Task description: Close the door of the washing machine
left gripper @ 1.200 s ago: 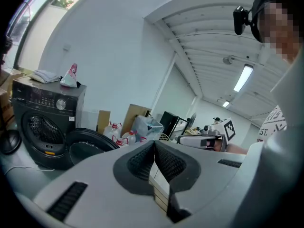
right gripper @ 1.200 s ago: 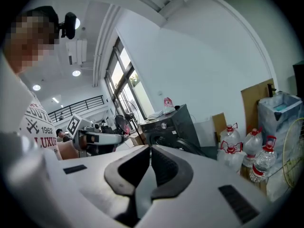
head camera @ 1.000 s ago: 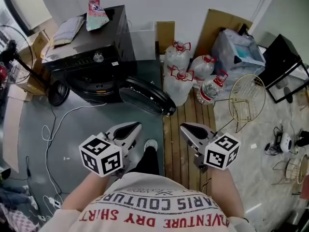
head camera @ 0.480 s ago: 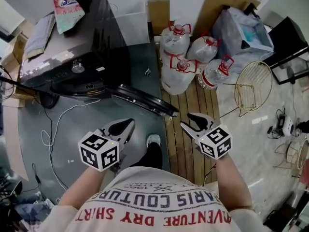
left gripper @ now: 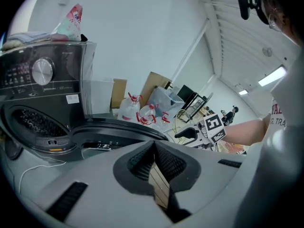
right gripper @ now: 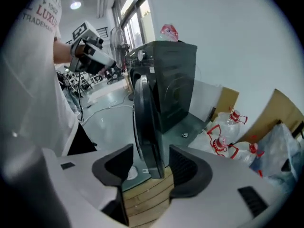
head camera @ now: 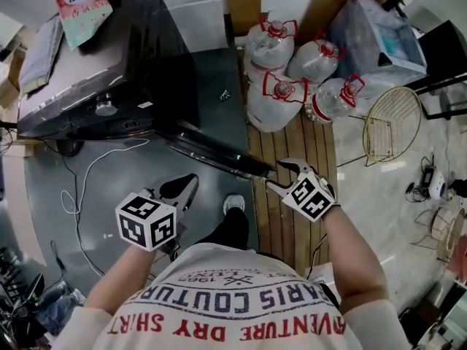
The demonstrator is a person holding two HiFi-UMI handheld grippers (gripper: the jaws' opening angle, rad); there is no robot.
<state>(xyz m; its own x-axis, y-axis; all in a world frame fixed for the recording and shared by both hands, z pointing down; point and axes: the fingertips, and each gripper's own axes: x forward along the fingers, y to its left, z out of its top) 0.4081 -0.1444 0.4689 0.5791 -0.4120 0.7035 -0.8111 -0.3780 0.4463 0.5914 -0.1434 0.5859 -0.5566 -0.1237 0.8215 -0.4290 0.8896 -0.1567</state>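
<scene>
Your right tongs (head camera: 279, 175) are opening astride the free edge of the door (right gripper: 145, 127), pads not pressing; your left tongs (head camera: 187, 184) sit closed, empty. That door stands swung out from the washer (head camera: 87, 86). Approach step: next, probably nudge the edge and swing it shut.

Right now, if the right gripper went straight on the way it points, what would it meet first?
The right gripper, jaws opening, would first meet the edge of the open round black washing machine door, which stands between its jaws, apparently untouched.
</scene>
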